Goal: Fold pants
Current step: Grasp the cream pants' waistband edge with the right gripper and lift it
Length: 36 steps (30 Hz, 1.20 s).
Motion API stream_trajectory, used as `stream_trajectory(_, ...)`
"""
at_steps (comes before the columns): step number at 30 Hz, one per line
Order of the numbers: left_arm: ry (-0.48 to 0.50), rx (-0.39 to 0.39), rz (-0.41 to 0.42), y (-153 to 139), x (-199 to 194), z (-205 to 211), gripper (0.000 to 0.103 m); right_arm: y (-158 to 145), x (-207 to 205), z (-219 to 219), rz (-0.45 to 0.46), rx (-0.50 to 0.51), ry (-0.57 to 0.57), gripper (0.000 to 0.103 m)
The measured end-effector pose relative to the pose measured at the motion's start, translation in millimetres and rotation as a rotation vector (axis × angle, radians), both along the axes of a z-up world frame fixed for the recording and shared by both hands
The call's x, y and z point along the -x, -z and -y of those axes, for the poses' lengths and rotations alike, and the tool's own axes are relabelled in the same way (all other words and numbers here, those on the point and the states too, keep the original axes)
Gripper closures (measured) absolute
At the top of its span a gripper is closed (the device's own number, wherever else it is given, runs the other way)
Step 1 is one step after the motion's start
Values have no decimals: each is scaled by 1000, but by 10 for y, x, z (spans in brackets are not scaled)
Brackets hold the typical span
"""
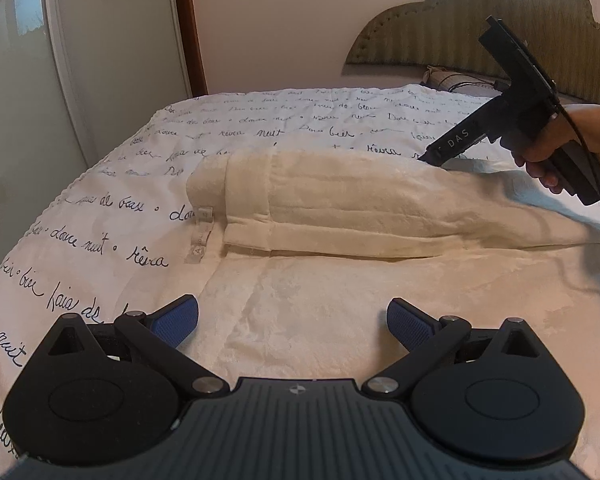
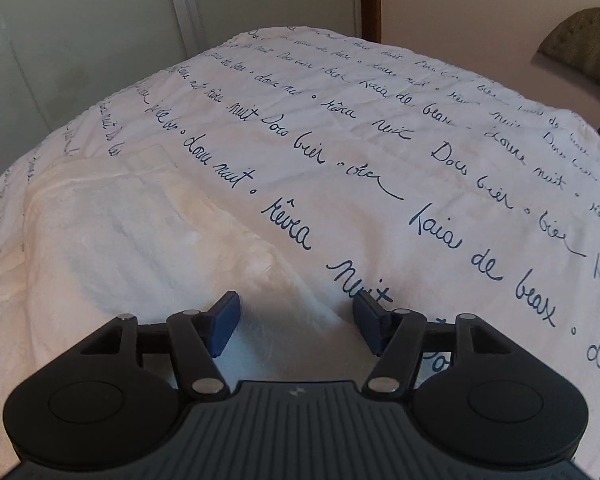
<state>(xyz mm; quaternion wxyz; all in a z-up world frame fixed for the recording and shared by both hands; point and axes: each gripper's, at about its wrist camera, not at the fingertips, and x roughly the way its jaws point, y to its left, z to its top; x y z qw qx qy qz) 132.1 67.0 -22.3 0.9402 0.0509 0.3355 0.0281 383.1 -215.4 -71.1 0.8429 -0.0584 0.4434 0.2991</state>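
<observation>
Left gripper point(image 1: 293, 322) wide open, nothing between blue pads point(image 1: 410, 330), hovering over near cream fabric of pants point(image 1: 340, 208). Right gripper point(image 2: 296, 322) also open, narrower gap, empty, sitting over far edge of pants point(image 2: 112, 236) next to script-printed bedspread point(image 2: 380, 120); contact with cloth unclear. Pants spread flat on bedspread point(image 1: 100, 208), one leg folded lengthwise over other, waistband and white label point(image 1: 199, 236) toward bed's left side.

"DAS" on right gripper point(image 1: 424, 157), cursive "nuit", "de", "rêvea" on bedspread point(image 2: 380, 152)
</observation>
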Motion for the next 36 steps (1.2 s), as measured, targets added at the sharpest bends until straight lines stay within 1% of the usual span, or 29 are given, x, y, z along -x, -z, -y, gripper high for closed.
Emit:
stream_trajectory(1,5,13,-6,-19,-36,-19,0,-16,32,-11,13,7,-20,57)
stream_trajectory(2,11,30,-7,-44,-77,-46,0,-50,70,-45,44,32,-38,83)
stream_trajectory(3,16,53,-6,-75,-138,-84,0,-81,134,-80,77,60,-47,90)
stream_trajectory(5,9,111,-20,-146,-286,-175,0,-135,265,-188,156,123,-63,93)
stream_trajectory(7,-5,208,-27,-246,-456,-310,1,-219,550,-337,306,236,-86,94)
stream_trajectory(8,-18,261,-22,-297,-520,-383,2,-244,709,-435,398,319,-101,94)
stream_trajectory(9,-35,329,-18,-353,-583,-470,2,-269,932,-553,519,418,-122,94)
stream_trajectory(12,-54,599,-22,-470,-714,-744,1,-352,1488,-721,753,556,-174,95)
stream_trajectory(14,-50,775,-40,-486,-742,-892,1,-399,1833,-756,852,594,-200,95)
stream_trajectory(15,-46,840,-38,-489,-739,-935,1,-424,1994,-757,886,593,-211,95)
stream_trajectory(17,-45,917,-34,-481,-718,-976,1,-444,2291,-768,945,609,-227,95)
stream_trajectory(19,-44,968,-38,-462,-666,-990,1,-455,2552,-793,963,610,-255,95)
stream_trajectory(22,-58,1032,-33,-426,-544,-996,1,-409,2836,-804,947,613,-303,95)
stream_trajectory(23,-61,1046,-15,-434,-473,-999,1,-382,2899,-809,938,618,-316,95)
stream_trajectory(25,-58,1039,72,-491,-261,-991,1,-335,2931,-821,909,606,-325,95)
stream_trajectory(27,-56,998,154,-575,-90,-972,1,-300,2940,-822,892,590,-320,95)
stream_trajectory(28,-61,967,165,-610,-71,-947,0,-297,2939,-825,887,583,-315,95)
stream_trajectory(29,-72,937,138,-639,-93,-923,1,-298,2943,-830,885,577,-311,95)
stream_trajectory(30,-86,938,106,-632,-138,-921,1,-305,2951,-828,889,574,-304,95)
stream_trajectory(31,-96,972,74,-591,-186,-935,1,-315,2960,-822,889,570,-299,95)
stream_trajectory(33,-101,1043,49,-535,-225,-969,1,-337,3111,-825,887,558,-293,95)
stream_trajectory(34,-105,1054,47,-540,-227,-966,1,-342,3157,-823,883,553,-291,95)
stream_trajectory(36,-95,1050,76,-550,-175,-947,2,-337,3247,-795,871,552,-300,95)
